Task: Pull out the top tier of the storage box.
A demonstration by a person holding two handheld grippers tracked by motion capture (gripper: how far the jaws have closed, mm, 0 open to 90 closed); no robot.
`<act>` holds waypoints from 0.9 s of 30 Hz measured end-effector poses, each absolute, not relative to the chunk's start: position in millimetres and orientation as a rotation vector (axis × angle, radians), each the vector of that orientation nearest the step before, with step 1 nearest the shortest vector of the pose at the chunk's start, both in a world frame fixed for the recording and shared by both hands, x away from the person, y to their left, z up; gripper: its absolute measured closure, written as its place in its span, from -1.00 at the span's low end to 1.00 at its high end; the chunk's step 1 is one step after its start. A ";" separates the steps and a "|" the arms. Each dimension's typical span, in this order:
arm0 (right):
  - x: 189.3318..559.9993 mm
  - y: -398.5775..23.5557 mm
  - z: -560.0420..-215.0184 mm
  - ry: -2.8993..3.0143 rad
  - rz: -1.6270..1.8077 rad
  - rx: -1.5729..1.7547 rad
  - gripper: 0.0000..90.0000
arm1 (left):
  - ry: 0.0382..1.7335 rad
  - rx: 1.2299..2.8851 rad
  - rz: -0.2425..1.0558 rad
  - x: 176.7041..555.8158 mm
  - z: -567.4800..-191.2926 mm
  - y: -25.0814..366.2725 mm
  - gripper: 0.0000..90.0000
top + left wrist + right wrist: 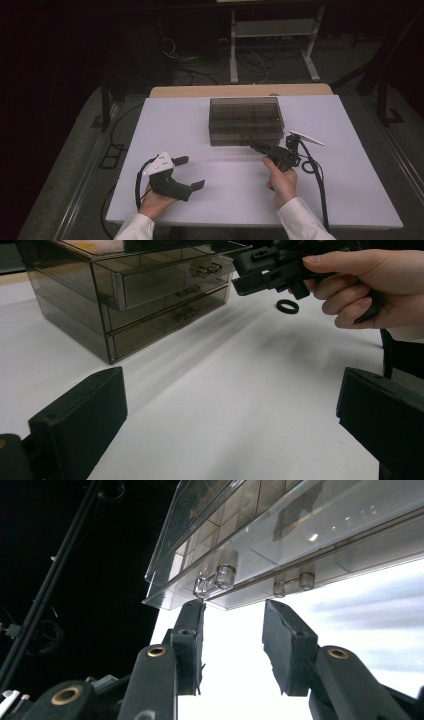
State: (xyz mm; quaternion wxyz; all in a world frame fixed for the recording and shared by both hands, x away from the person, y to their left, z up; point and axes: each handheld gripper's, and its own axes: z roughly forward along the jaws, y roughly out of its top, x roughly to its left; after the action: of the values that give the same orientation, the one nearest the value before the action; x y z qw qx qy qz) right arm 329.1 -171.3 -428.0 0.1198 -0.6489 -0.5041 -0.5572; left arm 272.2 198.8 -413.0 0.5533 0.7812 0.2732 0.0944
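A smoky transparent drawer box (245, 120) stands at the far middle of the white table (175, 125). In the left gripper view its top drawer (165, 280) sticks out a little past the two below. My right gripper (257, 147) is held level at the box's front, near its right end. In the right gripper view its jaws (232, 610) stand open just short of the drawer's clear knobs (215, 580), with nothing between them. My left gripper (192, 172) rests open at the near left, jaws wide apart (230, 390), facing the box (100, 300) and the right gripper (240, 275).
A small black ring (287, 306) lies on the table beyond the right hand. A cable (320, 185) trails from the right gripper toward the near edge. Behind the table are a metal desk frame (272, 45) and loose floor cables (190, 65).
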 end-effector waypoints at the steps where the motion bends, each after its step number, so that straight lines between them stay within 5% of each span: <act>1: 328.6 -172.0 -427.1 -1.479 -1.628 -1.897 0.32 | 0.646 1.847 0.223 272.3 -413.0 198.8 -1.00; 27: 329.7 -178.4 -375.3 -2.068 -1.618 -1.669 0.09 | 0.643 1.849 0.227 272.5 -413.0 199.2 -1.00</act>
State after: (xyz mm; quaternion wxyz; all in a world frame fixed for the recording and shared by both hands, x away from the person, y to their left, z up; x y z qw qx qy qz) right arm 329.7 -178.4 -375.3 0.0151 -0.5364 -0.6647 -0.5199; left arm 272.5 199.2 -413.0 0.5525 0.7820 0.2721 0.0960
